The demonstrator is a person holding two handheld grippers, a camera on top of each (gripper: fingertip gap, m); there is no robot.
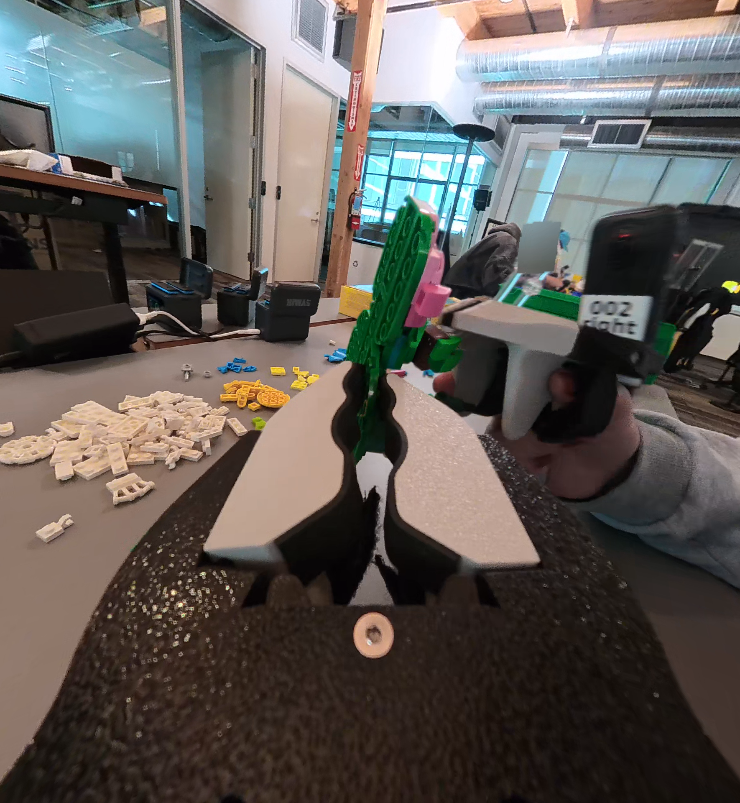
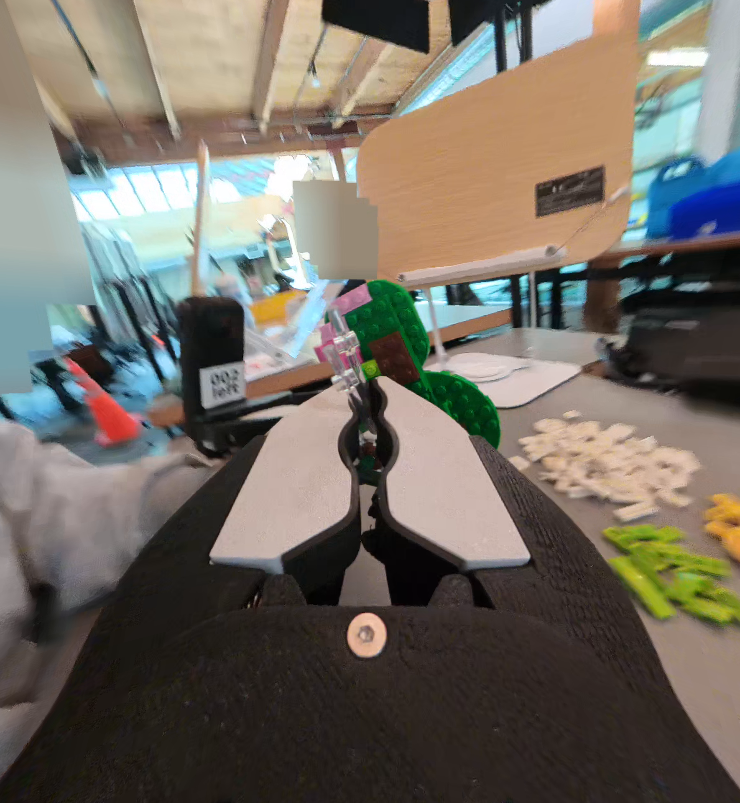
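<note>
My left gripper (image 1: 370,382) is shut on the lower edge of a green brick plate assembly (image 1: 396,295) and holds it upright above the grey table (image 1: 55,586). Pink pieces (image 1: 429,287) and a brown plate (image 2: 394,354) sit on the assembly's studded face (image 2: 396,321). My right gripper (image 2: 366,386) is shut on the thin lower end of a clear piece (image 2: 344,352), which stands up against the pink pieces. In the left wrist view the right gripper (image 1: 446,313) reaches in from the right, its tips at the pink pieces.
Piles of loose pieces lie on the table: white (image 1: 112,430), yellow (image 1: 255,393), blue (image 1: 235,367) and lime green (image 2: 672,578). Black charger cases (image 1: 285,310) with cables stand at the back. A wooden board on a white stand (image 2: 498,182) rises behind. My left and right fingertips are right by each other.
</note>
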